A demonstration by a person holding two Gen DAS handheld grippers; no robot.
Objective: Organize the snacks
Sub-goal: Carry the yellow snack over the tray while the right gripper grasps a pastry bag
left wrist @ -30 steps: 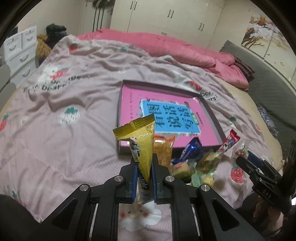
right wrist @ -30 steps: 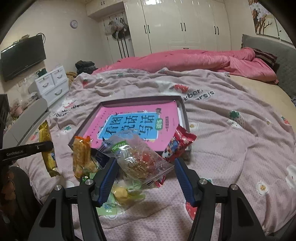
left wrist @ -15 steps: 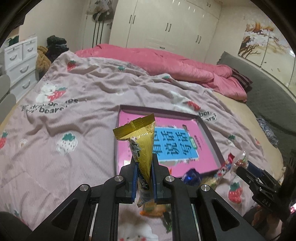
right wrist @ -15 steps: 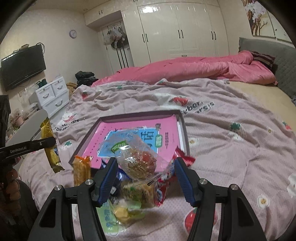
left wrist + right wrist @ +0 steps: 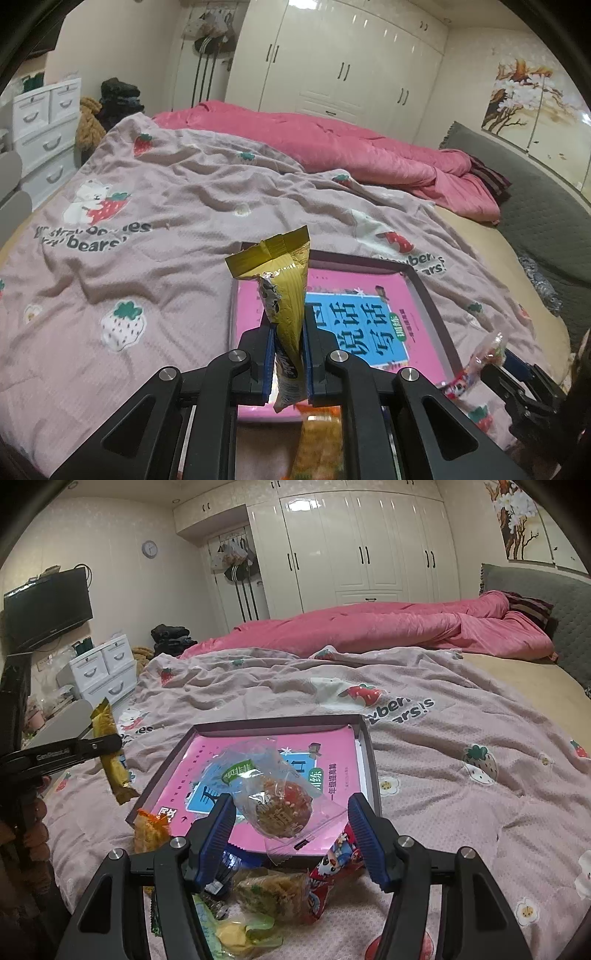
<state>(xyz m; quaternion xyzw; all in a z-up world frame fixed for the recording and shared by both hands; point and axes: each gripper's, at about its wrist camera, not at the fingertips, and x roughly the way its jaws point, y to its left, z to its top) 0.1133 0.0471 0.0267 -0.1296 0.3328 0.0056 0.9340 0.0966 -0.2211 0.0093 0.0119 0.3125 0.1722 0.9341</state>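
Snacks: left fingers (image 5: 288, 354) clamp a gold packet (image 5: 284, 295); right fingers (image 5: 291, 834) hold a clear bag (image 5: 275, 797) with a green label.

So the long foil snack packet (image 5: 286, 291) is gold-yellow with a black-and-white cow print. The crinkly clear plastic bag (image 5: 275, 794) has a green label and a red and brown ball inside. The shallow cardboard box (image 5: 364, 738) has a dark purple rim, and the glossy booklet (image 5: 373, 321) in it is hot pink with a light blue panel. The rumpled cotton bedspread (image 5: 177, 206) is dusty mauve with strawberries and bears. The fingers' pads (image 5: 364, 834) are blue.
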